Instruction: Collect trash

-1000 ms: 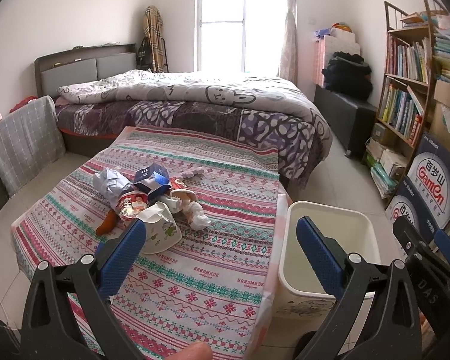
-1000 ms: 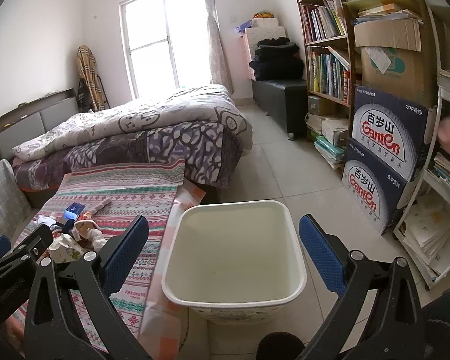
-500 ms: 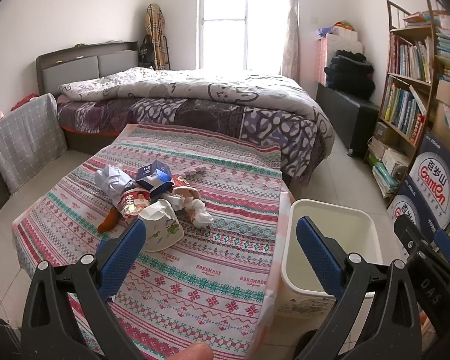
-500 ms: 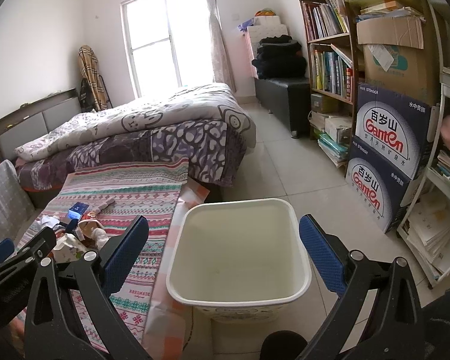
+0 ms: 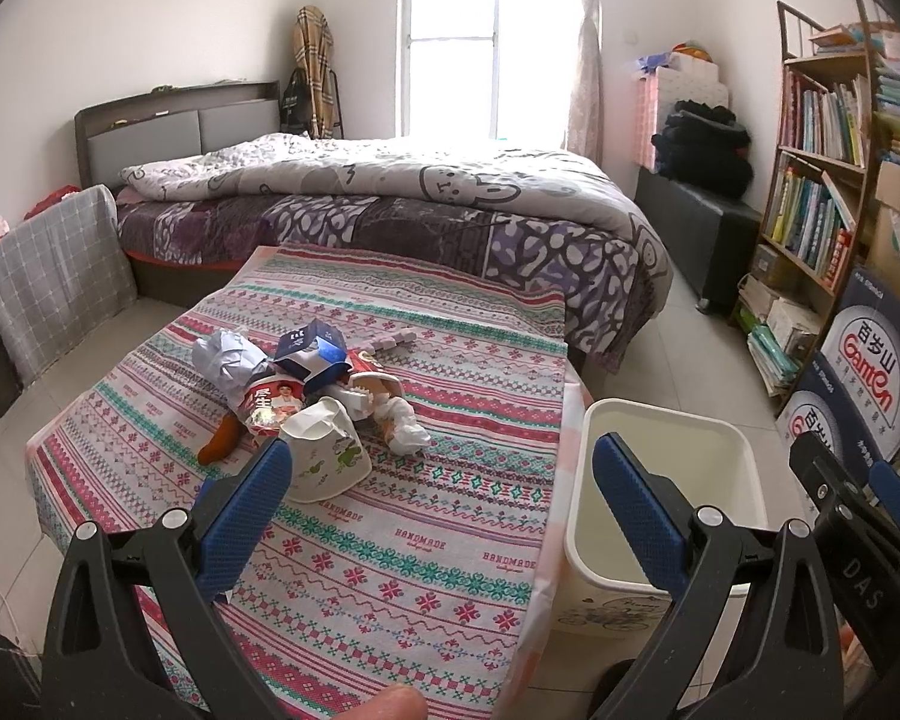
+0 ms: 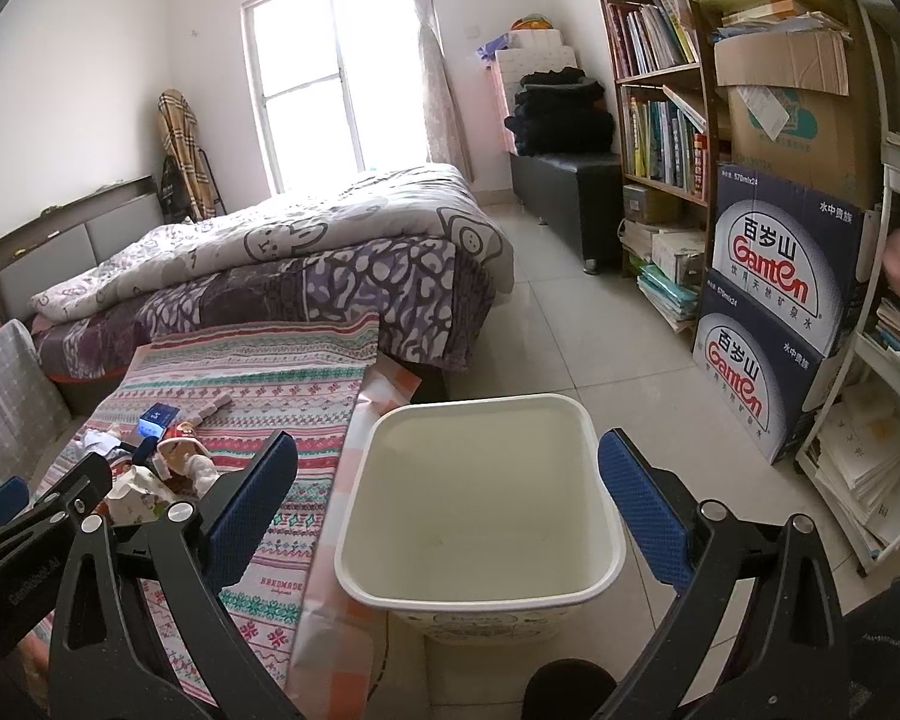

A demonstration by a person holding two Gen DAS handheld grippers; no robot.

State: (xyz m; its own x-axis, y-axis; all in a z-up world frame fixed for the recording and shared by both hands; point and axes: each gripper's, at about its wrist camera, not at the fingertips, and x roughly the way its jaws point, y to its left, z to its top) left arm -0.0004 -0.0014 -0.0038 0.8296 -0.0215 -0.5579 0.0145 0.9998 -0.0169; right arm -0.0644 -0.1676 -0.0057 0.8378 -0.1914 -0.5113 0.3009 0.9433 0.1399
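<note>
Blue-padded left tool point(image 5: 438, 504) spread wide, empty, above the trash-strewn counter point(image 5: 426, 552); right tool point(image 6: 450, 498) likewise over the bin point(image 6: 480, 594).

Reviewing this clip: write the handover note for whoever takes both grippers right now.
Left gripper: open, holds nothing, aimed at the trash pile on the patterned tablecloth.
Right gripper: open, holds nothing, above the white bin.
The bin stands on the floor by the table's right edge; no trash shows inside.
Done: nothing collected.
Left: paper cup, blue carton, wrappers, crumpled paper all go into the bin.
</note>
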